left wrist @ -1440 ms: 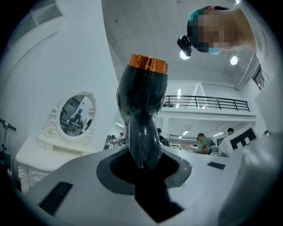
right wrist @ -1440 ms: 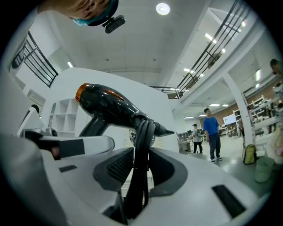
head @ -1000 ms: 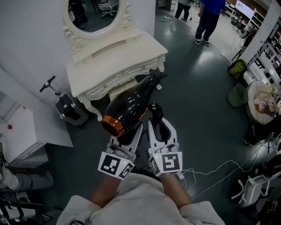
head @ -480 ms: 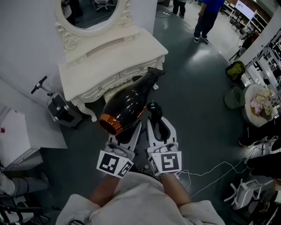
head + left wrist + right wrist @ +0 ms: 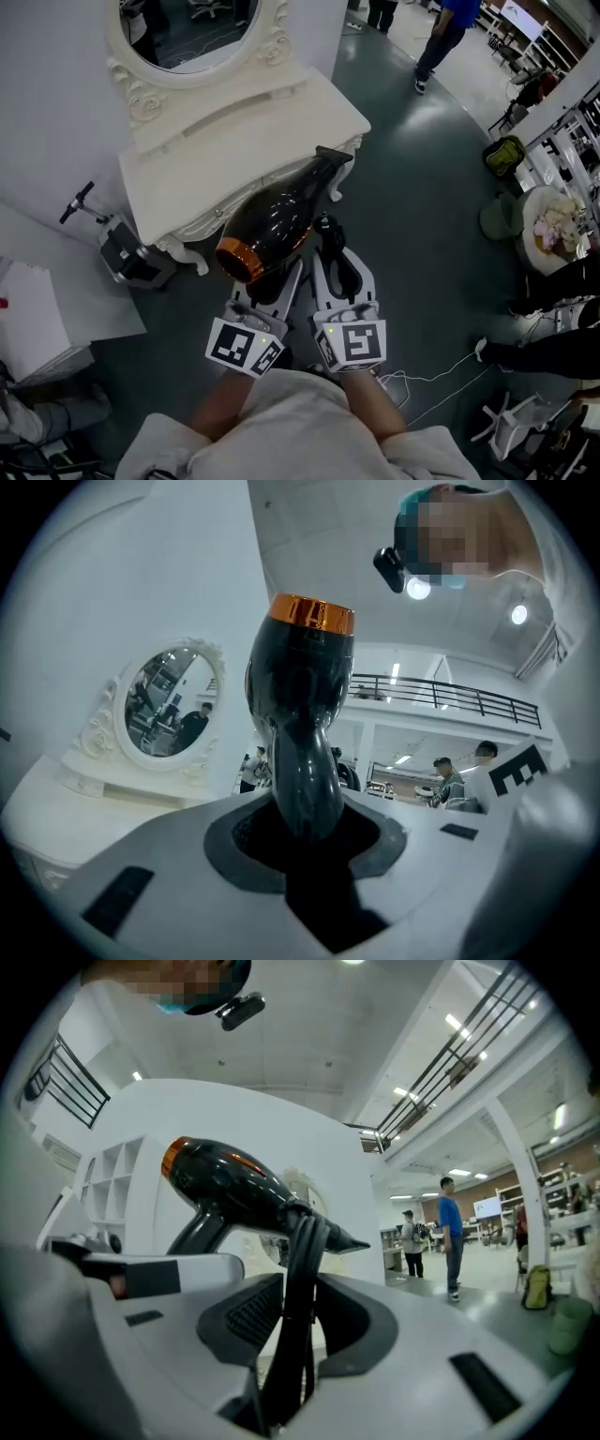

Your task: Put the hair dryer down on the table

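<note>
A white dressing table (image 5: 216, 141) with an oval mirror (image 5: 187, 28) is standing at the upper left of the head view, and a small wheeled machine (image 5: 127, 255) is sitting on the floor by its left end. A person is holding a black hair dryer (image 5: 277, 216) in the air just in front of the table. Its nozzle is reaching over the table's front edge and its copper-ringed rear end is pointing back toward the person. The left gripper (image 5: 305, 832) is clamping the dryer's handle from below, jaws closed on it, while the barrel is rising upright in the left gripper view. Just to its right, the right gripper (image 5: 292, 1321) appears to be pinching the dryer's bundled cord (image 5: 302, 1269) between its pads, the loop standing up in front of the dryer. The two grippers are riding side by side. Farther right, a person in a blue top (image 5: 448, 28) is standing on the grey floor, and a green bag (image 5: 506, 153) is lying near the right edge
</note>
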`<move>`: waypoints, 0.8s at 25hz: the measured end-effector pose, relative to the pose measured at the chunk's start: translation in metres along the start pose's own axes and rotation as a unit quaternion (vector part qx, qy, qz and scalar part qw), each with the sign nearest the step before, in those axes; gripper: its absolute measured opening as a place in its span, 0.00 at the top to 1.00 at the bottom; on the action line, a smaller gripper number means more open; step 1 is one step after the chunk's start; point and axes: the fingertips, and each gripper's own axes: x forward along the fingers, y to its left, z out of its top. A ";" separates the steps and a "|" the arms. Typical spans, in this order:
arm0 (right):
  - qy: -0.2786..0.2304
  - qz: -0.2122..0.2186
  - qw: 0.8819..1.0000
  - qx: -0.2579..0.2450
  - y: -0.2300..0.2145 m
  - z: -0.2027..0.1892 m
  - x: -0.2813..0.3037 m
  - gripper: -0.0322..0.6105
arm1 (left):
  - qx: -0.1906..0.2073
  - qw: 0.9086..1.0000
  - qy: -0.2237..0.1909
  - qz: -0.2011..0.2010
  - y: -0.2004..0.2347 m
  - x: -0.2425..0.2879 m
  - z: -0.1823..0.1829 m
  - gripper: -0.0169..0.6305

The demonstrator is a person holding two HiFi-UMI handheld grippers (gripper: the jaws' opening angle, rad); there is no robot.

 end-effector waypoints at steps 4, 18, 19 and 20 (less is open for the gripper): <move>0.002 -0.002 1.000 0.007 0.013 0.000 0.039 0.77 | 0.004 1.000 0.004 -0.003 0.036 0.011 0.011 0.80; 0.022 -0.032 0.999 0.007 0.027 0.001 0.111 0.77 | -0.024 1.000 0.001 -0.016 0.104 0.032 0.027 0.80; 0.026 -0.035 0.999 0.011 0.027 0.000 0.116 0.77 | -0.025 1.000 0.001 -0.016 0.108 0.034 0.027 0.80; 0.031 -0.036 0.999 0.014 0.027 -0.001 0.121 0.77 | -0.025 1.000 0.001 -0.014 0.112 0.035 0.027 0.80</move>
